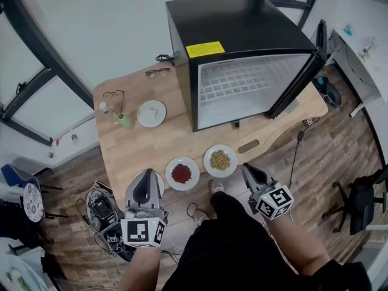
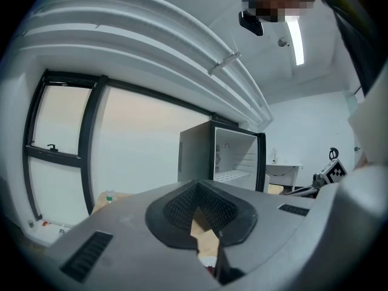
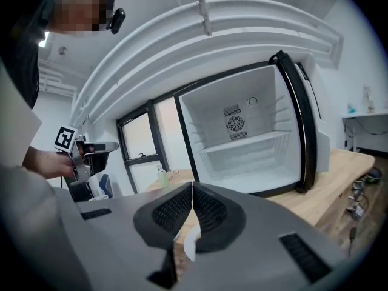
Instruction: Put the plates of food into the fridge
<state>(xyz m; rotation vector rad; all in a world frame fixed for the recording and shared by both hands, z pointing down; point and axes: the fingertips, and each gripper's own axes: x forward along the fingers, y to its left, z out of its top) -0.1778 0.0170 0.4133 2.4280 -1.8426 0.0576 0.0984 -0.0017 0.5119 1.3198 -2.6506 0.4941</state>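
**Tools.** The left tool and right tool are both at the lower edge of the surface. Each has its jaws closed tip to tip with nothing between them, as both gripper views confirm. Neither touches a plate.

**Task items.** The plate of red food and the plate of yellowish food sit side by side in the lower centre of the head view, between the two tools and just ahead of them. The rim of a further plate shows at the left tool, and its contents are hidden. A white plate lies further up the frame, beside a green bottle.

**Destination.** The fridge stands in the upper right of the frame. Its door is swung open and its wire shelf is bare.

**Handling assessment.**
- The plates appear rigid, smooth and breakable, and probably light.
- The food looks loose and would likely slide if a plate tilts.
- The only practical hold is the nearest rim, pinched between the pads.
- A smooth rim may slip, so a deep bite and a level carry are advisable.
- The jaws must open before any approach.
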